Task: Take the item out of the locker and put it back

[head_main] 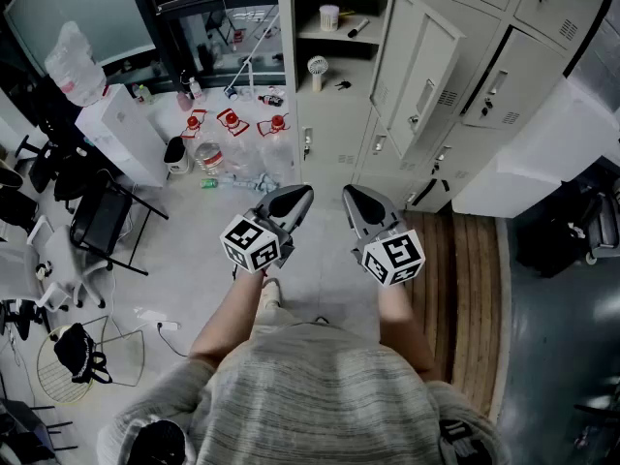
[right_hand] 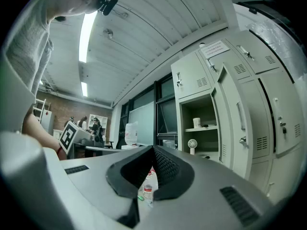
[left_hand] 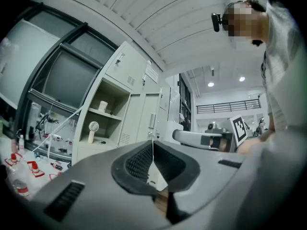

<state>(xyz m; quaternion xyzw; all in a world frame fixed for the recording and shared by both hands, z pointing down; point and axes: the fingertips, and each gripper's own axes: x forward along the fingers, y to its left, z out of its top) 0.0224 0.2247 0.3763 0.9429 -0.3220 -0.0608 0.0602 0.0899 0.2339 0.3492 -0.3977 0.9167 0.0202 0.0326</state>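
Grippers first. The left gripper (head_main: 302, 194), grey plastic with a black-and-white marker cube, has its jaws pressed together at the tips with nothing between them. The right gripper (head_main: 353, 195), same build, is likewise closed and empty. Both are held level ahead of the person's chest, side by side but not touching, pointing toward the lockers.

Beyond them: pale floor, with a cluster of clear plastic water bottles (head_main: 208, 155) left of the locker foot. Then the tall pale-grey metal locker (head_main: 329, 134), with its door (head_main: 417, 66) swung open to the right.
- Lower shelf: small white stand fan (head_main: 317, 68), upright, with a small dark object (head_main: 343, 84) near it.
- Upper shelf: white cup (head_main: 329, 16), and a dark marker pen (head_main: 357, 28) lying flat.

Progress, my judgement: barely begun. The door is already open, but every item sits on its shelf and both grippers are well short of the compartment. The reach, grasp, lift-out and return are all left. I cannot tell which item is meant; the fan's stem looks the easiest grab.

View differences:
- Head view alone gives the floor layout, a brown slatted mat (head_main: 465, 279) at right, and the pen.
- Left gripper view shows the right gripper side-on, and the shelves obliquely.
- Right gripper view shows a bottle through the gap beneath its jaws, and far desks with people before a brick wall.
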